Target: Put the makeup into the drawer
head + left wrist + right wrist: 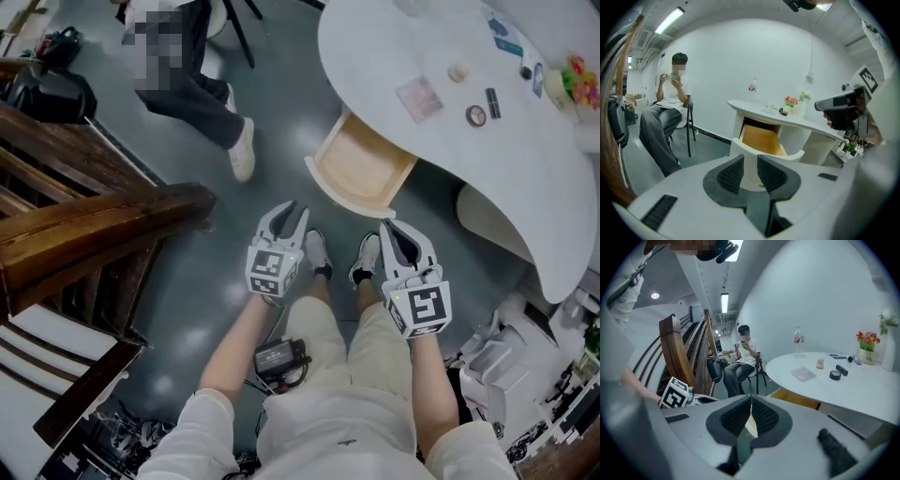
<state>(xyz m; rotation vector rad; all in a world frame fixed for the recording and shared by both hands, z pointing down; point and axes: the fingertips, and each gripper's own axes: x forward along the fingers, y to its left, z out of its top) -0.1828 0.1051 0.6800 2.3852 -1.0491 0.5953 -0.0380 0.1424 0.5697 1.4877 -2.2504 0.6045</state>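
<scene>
Makeup (476,115), too small to identify, is lying back from the table's (525,187) edge; the drawer's (361,169) rear is hiding beneath. Left gripper (289,211) is gaping empty, right gripper (394,228) sitting closed.

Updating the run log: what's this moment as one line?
left gripper: open, empty | right gripper: shut, empty | drawer: open | makeup: on table, untouched

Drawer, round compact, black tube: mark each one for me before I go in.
drawer (367,161): head view, on its bare wooden floor.
round compact (476,115): head view, centre of its top.
black tube (493,102): head view, middle of its length.
</scene>
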